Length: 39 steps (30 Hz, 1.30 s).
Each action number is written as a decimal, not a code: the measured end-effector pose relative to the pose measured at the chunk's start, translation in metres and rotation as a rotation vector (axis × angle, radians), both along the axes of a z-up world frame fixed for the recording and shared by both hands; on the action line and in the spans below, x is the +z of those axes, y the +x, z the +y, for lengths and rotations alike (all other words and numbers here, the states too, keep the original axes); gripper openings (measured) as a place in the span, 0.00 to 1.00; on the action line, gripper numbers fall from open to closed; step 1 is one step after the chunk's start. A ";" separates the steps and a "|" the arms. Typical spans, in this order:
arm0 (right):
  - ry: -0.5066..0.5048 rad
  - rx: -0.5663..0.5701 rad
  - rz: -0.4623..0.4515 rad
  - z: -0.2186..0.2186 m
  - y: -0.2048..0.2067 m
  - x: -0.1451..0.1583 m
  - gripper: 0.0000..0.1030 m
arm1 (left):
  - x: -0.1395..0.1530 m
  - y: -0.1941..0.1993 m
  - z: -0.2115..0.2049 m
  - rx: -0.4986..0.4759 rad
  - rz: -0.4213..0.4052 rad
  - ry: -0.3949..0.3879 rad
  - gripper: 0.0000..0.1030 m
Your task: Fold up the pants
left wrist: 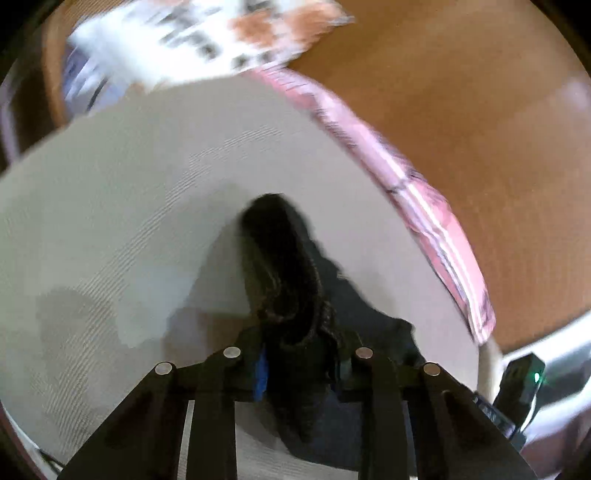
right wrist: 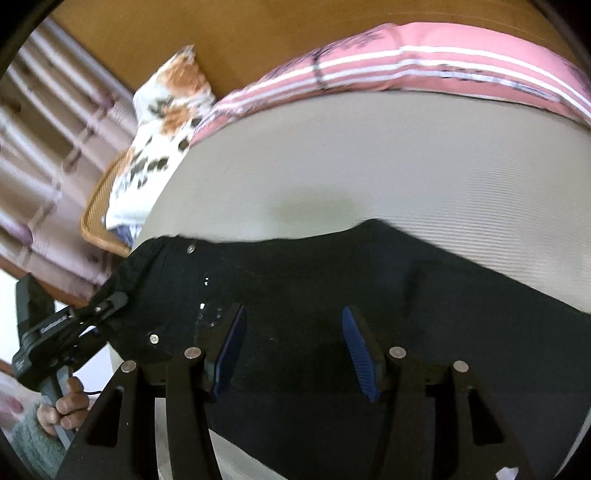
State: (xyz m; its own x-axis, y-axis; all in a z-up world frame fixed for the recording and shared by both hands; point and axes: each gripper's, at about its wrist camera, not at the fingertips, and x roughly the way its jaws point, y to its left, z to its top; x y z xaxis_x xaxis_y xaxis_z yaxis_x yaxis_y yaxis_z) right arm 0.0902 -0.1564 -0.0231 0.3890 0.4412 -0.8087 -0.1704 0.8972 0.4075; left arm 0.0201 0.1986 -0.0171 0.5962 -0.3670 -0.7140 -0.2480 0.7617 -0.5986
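Pants point(right wrist: 332, 288) on bed point(right wrist: 369, 166), pinched by left hand-held gripper point(left wrist: 299, 365)

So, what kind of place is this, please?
Probably a bedroom. The black pants lie on a pale mattress, with a pink striped blanket along its far edge and a flowered pillow at the corner.

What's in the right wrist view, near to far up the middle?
Open right tool → black pants → beige textured mattress surface → pink white-striped cloth → brown wooden panel.
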 end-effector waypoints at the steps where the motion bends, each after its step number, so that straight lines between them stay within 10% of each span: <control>1: 0.011 -0.017 -0.003 -0.010 -0.002 0.004 0.50 | 0.013 0.004 -0.012 -0.028 -0.026 0.027 0.25; 11: 0.027 -0.204 -0.109 -0.130 -0.039 0.051 0.53 | 0.076 0.032 -0.169 -0.351 -0.166 0.104 0.24; 24: 0.096 -0.433 -0.031 -0.257 -0.091 0.014 0.54 | 0.005 0.016 -0.375 -0.770 -0.037 0.163 0.24; 30: 0.213 -0.440 0.045 -0.273 -0.102 -0.018 0.54 | -0.017 -0.008 -0.411 -0.875 -0.091 0.350 0.29; 39: 0.396 -0.302 0.115 -0.252 -0.072 -0.048 0.54 | 0.016 -0.014 -0.367 -0.918 -0.145 0.274 0.57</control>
State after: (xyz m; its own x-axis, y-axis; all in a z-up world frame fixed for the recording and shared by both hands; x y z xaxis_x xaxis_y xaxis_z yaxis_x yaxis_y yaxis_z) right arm 0.0182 -0.4082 -0.0714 0.4645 0.6041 -0.6476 0.1391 0.6724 0.7270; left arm 0.0061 -0.1688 -0.0011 0.2497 -0.5651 -0.7863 0.5749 0.7400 -0.3491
